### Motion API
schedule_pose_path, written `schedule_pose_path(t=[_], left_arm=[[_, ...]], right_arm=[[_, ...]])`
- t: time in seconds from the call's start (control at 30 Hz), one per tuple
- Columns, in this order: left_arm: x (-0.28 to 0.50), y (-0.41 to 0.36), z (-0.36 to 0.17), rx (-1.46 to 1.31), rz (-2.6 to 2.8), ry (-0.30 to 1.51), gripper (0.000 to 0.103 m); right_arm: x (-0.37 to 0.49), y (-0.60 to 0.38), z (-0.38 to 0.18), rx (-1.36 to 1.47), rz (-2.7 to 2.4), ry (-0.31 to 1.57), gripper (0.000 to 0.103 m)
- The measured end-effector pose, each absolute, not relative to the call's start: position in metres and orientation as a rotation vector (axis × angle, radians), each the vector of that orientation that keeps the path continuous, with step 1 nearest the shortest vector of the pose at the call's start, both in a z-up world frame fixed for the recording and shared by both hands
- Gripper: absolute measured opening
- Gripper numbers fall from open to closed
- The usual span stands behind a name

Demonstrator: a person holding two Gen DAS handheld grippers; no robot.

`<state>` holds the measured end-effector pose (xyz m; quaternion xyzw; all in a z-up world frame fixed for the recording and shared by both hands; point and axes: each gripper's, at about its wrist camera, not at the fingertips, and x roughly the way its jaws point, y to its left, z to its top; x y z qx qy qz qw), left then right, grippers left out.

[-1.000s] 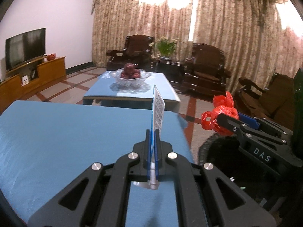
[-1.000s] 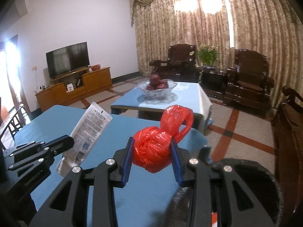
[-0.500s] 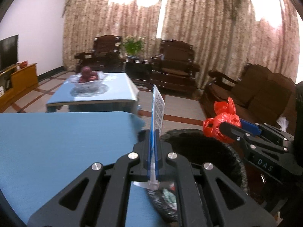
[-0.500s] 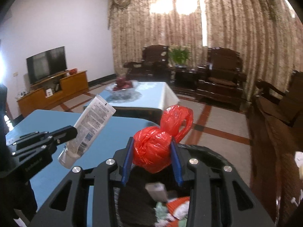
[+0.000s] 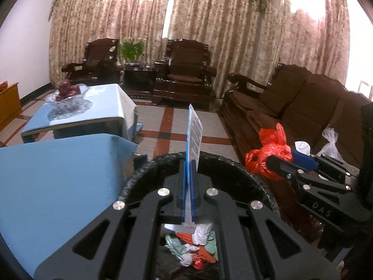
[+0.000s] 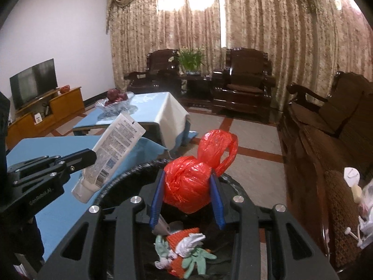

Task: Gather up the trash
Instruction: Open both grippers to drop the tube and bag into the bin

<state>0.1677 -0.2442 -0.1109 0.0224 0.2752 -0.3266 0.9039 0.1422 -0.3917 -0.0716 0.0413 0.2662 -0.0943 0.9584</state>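
My left gripper is shut on a flattened white tube with printed text, seen edge-on and standing up between the blue pads. In the right wrist view that tube hangs cap-down from the left gripper over the bin's left rim. My right gripper is shut on a knotted red plastic bag, also seen as the red bag at right. Both grippers hover over a black-lined trash bin with crumpled trash inside.
A blue-covered table lies left of the bin. Beyond it stands a coffee table with a fruit bowl. A dark wooden sofa with white bags runs along the right. Armchairs and curtains stand behind.
Both grippers have swung right, off the blue table and over the trash bin, which now fills the lower part of both views. Each keeps its hold on its item.
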Motion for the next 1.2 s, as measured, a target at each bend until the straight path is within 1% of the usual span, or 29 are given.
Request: schedule_pose_path(t=[0.13,0.2,0.27,0.33,0.37,0.4,0.43,0.47,0.5,0.53,0.57,0.63,0.67,0.7,0.73,0.8,0.83,0.9,0.97,1.03,1.2], left_arm=[[0.175,-0.255,-0.125,0.044,-0.698,0.604,0.002],[0.178,-0.261,-0.130,0.049,-0.709,0.617,0.003],[0.181,-0.261,-0.136,0.052,-0.717,0.641,0.003],[0.185,-0.260,-0.138,0.049,-0.710,0.660,0.004],[0.185,-0.257,-0.140,0.046,-0.705,0.661,0.005],[0.189,-0.255,-0.138,0.048,-0.702,0.660,0.011],[0.189,-0.252,-0.138,0.048,-0.699,0.657,0.025],[0.189,-0.249,-0.137,0.043,-0.694,0.652,0.032],[0.189,-0.245,-0.135,0.036,-0.692,0.648,0.038],[0.189,-0.242,-0.134,0.031,-0.690,0.646,0.042],[0.189,-0.240,-0.132,0.026,-0.689,0.647,0.044],[0.190,-0.236,-0.126,0.021,-0.683,0.641,0.056],[0.189,-0.232,-0.124,0.017,-0.680,0.637,0.058],[0.189,-0.230,-0.122,0.014,-0.679,0.635,0.065],[0.189,-0.227,-0.119,0.012,-0.674,0.633,0.075],[0.187,-0.219,-0.113,0.004,-0.665,0.618,0.080],[0.185,-0.213,-0.110,0.001,-0.661,0.611,0.085],[0.182,-0.205,-0.105,0.003,-0.647,0.600,0.090],[0.178,-0.193,-0.098,0.004,-0.632,0.592,0.091],[0.175,-0.184,-0.093,0.007,-0.607,0.590,0.095],[0.166,-0.157,-0.078,0.022,-0.552,0.572,0.096]], right_arm=[[0.144,-0.400,-0.085,0.088,-0.199,0.568,0.037],[0.145,-0.404,-0.091,0.093,-0.198,0.579,0.040],[0.147,-0.407,-0.097,0.086,-0.210,0.598,0.048],[0.149,-0.408,-0.100,0.078,-0.214,0.619,0.051],[0.148,-0.407,-0.101,0.076,-0.221,0.617,0.056],[0.147,-0.406,-0.100,0.076,-0.225,0.614,0.058],[0.146,-0.406,-0.100,0.075,-0.227,0.612,0.063],[0.146,-0.405,-0.100,0.072,-0.232,0.610,0.068],[0.146,-0.404,-0.099,0.070,-0.235,0.609,0.070],[0.145,-0.404,-0.099,0.071,-0.236,0.610,0.073],[0.145,-0.403,-0.099,0.074,-0.236,0.610,0.081],[0.143,-0.402,-0.098,0.081,-0.237,0.608,0.090],[0.142,-0.401,-0.097,0.084,-0.235,0.607,0.092],[0.141,-0.401,-0.096,0.087,-0.232,0.607,0.093],[0.140,-0.399,-0.094,0.093,-0.228,0.606,0.096],[0.138,-0.397,-0.089,0.106,-0.219,0.602,0.096],[0.137,-0.396,-0.087,0.110,-0.215,0.598,0.096],[0.134,-0.391,-0.081,0.119,-0.208,0.588,0.097],[0.133,-0.387,-0.075,0.129,-0.196,0.581,0.097],[0.132,-0.382,-0.069,0.141,-0.184,0.579,0.097],[0.127,-0.366,-0.055,0.159,-0.138,0.586,0.097]])
